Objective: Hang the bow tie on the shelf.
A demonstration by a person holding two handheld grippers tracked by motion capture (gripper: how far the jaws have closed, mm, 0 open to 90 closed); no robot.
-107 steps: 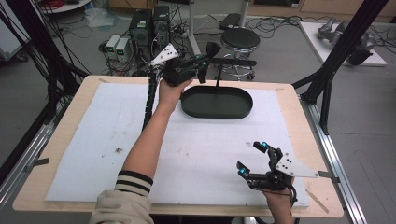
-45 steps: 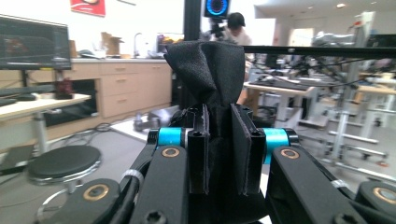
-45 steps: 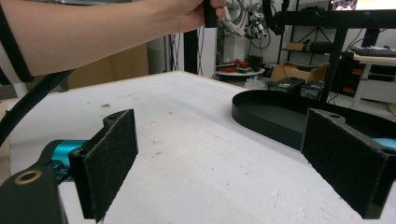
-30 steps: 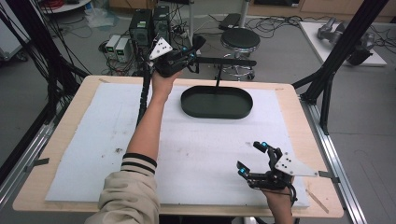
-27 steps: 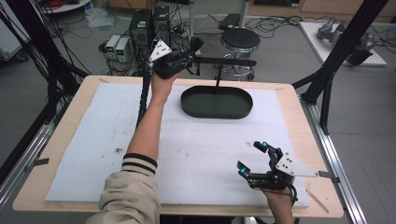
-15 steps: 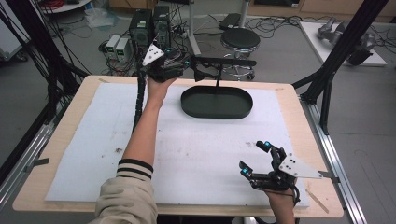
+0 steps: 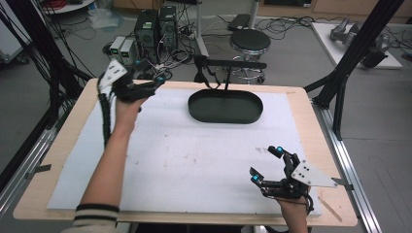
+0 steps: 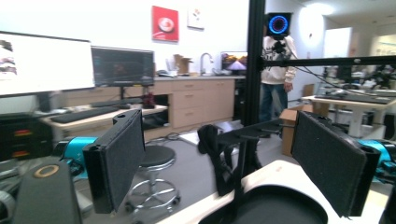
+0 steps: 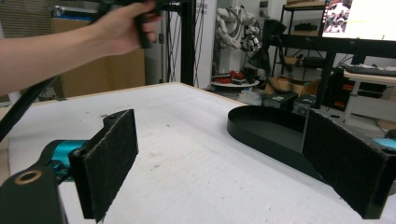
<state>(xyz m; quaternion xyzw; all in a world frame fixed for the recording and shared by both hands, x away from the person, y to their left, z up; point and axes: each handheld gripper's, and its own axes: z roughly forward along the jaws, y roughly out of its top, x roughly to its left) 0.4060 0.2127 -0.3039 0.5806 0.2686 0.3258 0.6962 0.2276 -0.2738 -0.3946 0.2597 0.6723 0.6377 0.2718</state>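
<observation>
A black oval tray (image 7: 226, 108) lies at the far middle of the white sheet (image 7: 184, 160). Behind it stands a black rack (image 7: 233, 64) with a dark strap (image 7: 201, 74) hanging from its bar. My left gripper (image 7: 151, 73) is held in the air at the table's far left, open and with nothing in it. In the left gripper view, the left gripper (image 8: 222, 163) faces the strap (image 8: 215, 149) and the tray's rim (image 8: 266, 205). Near the front right, my right gripper (image 7: 266, 164) rests open and empty. From the right gripper (image 9: 224, 163), the tray (image 9: 271, 126) lies ahead to the right.
A stool (image 7: 249, 41) and computer boxes (image 7: 155, 29) stand on the floor beyond the table's far edge. Black frame posts (image 7: 350, 63) rise at the right. The other hand (image 9: 121, 32) shows at the upper left of the right gripper view.
My left gripper has swung left, away from the rack and tray, towards the table's far left corner. The right gripper has hardly moved.
</observation>
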